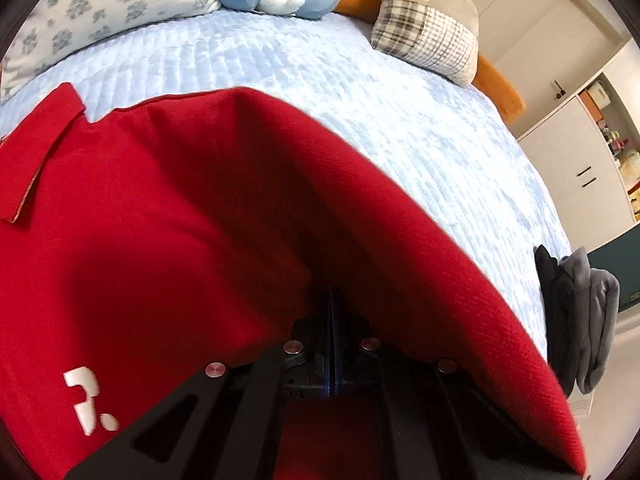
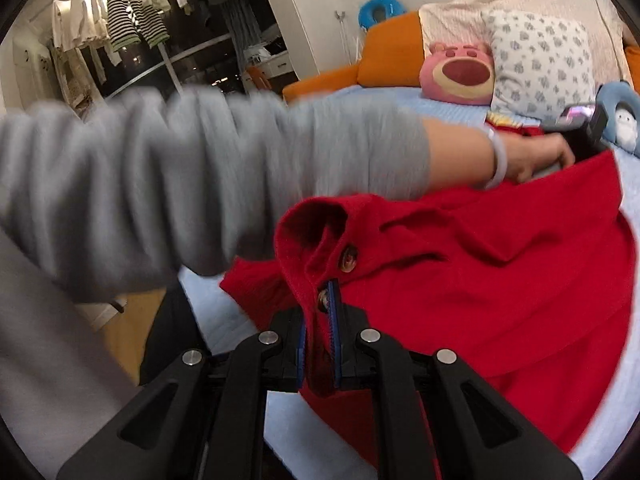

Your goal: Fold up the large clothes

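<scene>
Right wrist view has the red coat (image 2: 500, 264) spread on the bed (image 2: 624, 408), its buttoned edge pinched in the right tongs (image 2: 320, 332) just below a button (image 2: 347, 259). Left wrist view shows the left tongs (image 1: 332, 328) pressed together on a fold of coat that tents up over them, a white logo (image 1: 90, 400) nearby. A grey-sleeved arm (image 2: 200, 184) crosses above the coat. Risks, as I judge them: the thick cloth slips from either pinch if pulled unevenly, the button snags the right tongs, or the crossed arms drag the fold askew.
</scene>
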Demonstrator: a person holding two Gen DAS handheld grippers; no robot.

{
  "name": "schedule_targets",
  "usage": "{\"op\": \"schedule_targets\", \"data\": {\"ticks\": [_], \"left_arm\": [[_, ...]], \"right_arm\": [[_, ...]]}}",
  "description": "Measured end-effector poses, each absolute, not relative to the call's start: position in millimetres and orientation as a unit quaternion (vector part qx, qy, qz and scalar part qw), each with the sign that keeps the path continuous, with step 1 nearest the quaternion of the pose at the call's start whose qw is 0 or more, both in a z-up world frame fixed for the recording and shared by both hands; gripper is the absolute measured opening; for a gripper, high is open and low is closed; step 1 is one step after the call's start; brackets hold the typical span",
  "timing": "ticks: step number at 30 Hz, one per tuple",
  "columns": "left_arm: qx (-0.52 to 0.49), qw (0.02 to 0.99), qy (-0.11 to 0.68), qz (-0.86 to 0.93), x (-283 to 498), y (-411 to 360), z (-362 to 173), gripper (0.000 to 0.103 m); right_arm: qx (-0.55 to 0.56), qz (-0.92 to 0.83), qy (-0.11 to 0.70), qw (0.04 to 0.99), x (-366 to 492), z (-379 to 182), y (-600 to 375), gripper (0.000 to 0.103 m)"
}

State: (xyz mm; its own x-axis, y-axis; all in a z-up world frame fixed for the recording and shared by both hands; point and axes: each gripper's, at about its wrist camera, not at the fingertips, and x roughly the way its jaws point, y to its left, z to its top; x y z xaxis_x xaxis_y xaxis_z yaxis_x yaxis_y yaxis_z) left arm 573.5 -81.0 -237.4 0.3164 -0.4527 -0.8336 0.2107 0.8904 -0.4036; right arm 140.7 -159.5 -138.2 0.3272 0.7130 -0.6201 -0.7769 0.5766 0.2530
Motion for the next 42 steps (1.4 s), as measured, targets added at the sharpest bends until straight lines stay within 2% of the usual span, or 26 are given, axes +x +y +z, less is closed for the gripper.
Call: {"op": "schedule_targets", "data": {"ticks": [5, 9, 10, 11, 12, 13, 14, 15, 18, 24, 26, 27, 28, 29, 32, 35, 42], "left_arm": [[-0.105, 0.807, 0.547, -0.195, 574.7, -74.9, -239.2, 0.007], [-0.096, 0.811, 0.546, -0.186, 572.8, -77.5, -233.4, 0.009], [-0.092, 0.814, 0.545, -0.179, 569.7, -75.7, -232.2, 0.016], [-0.088, 0.817, 0.544, -0.171, 568.1, -71.3, -230.0, 0.028], [-0.083, 0.821, 0.541, -0.163, 565.0, -66.8, -223.8, 0.037], [-0.071, 0.831, 0.531, -0.147, 559.3, -59.7, -214.1, 0.056], [-0.049, 0.844, 0.521, -0.121, 553.1, -52.0, -204.0, 0.07], [-0.035, 0.851, 0.513, -0.106, 548.5, -45.9, -197.1, 0.073], [-0.006, 0.869, 0.49, -0.068, 526.2, -17.1, -167.5, 0.074], [-0.042, 0.899, 0.411, -0.143, 474.2, -16.4, -104.3, 0.074], [-0.047, 0.897, 0.399, -0.183, 461.8, -36.0, -96.7, 0.074], [-0.044, 0.894, 0.401, -0.193, 464.4, -48.0, -95.8, 0.074], [-0.036, 0.887, 0.412, -0.205, 470.3, -67.7, -100.6, 0.074], [-0.028, 0.882, 0.42, -0.212, 474.9, -81.9, -106.3, 0.074], [-0.014, 0.867, 0.452, -0.211, 498.1, -118.9, -137.1, 0.074], [-0.033, 0.856, 0.482, -0.185, 526.9, -125.3, -168.5, 0.074], [-0.099, 0.849, 0.511, -0.085, 552.8, -70.7, -224.8, 0.075]], "right_arm": [[-0.028, 0.438, 0.392, 0.809, 147.2, -181.8, -150.2, 0.01], [-0.087, 0.423, 0.389, 0.814, 137.9, -192.8, -136.8, 0.014], [-0.101, 0.42, 0.387, 0.815, 137.6, -191.4, -136.0, 0.023], [-0.11, 0.42, 0.384, 0.815, 134.0, -187.3, -134.6, 0.034], [-0.116, 0.419, 0.369, 0.822, 129.6, -179.2, -137.6, 0.064], [-0.118, 0.419, 0.35, 0.829, 123.2, -170.3, -141.9, 0.082], [-0.12, 0.422, 0.332, 0.835, 116.6, -159.5, -147.8, 0.082], [-0.121, 0.425, 0.323, 0.837, 111.1, -148.5, -154.1, 0.081], [-0.106, 0.411, 0.301, 0.854, 113.6, -124.1, -184.4, 0.081], [-0.057, 0.311, 0.271, 0.909, 166.8, -90.3, -265.3, 0.078], [-0.027, 0.27, 0.28, 0.921, 210.7, -90.8, -294.6, 0.06], [-0.007, 0.257, 0.293, 0.921, 232.5, -95.3, -307.4, 0.046], [0.012, 0.247, 0.305, 0.92, 253.3, -103.6, -317.6, 0.032], [0.028, 0.232, 0.318, 0.919, 275.4, -108.3, -328.5, 0.029], [0.052, 0.186, 0.336, 0.922, 328.5, -123.1, -350.0, 0.029], [0.092, 0.184, 0.354, 0.912, 362.6, -137.7, -374.6, 0.024], [0.093, 0.198, 0.406, 0.887, 404.2, -170.7, -384.6, 0.01]]}}
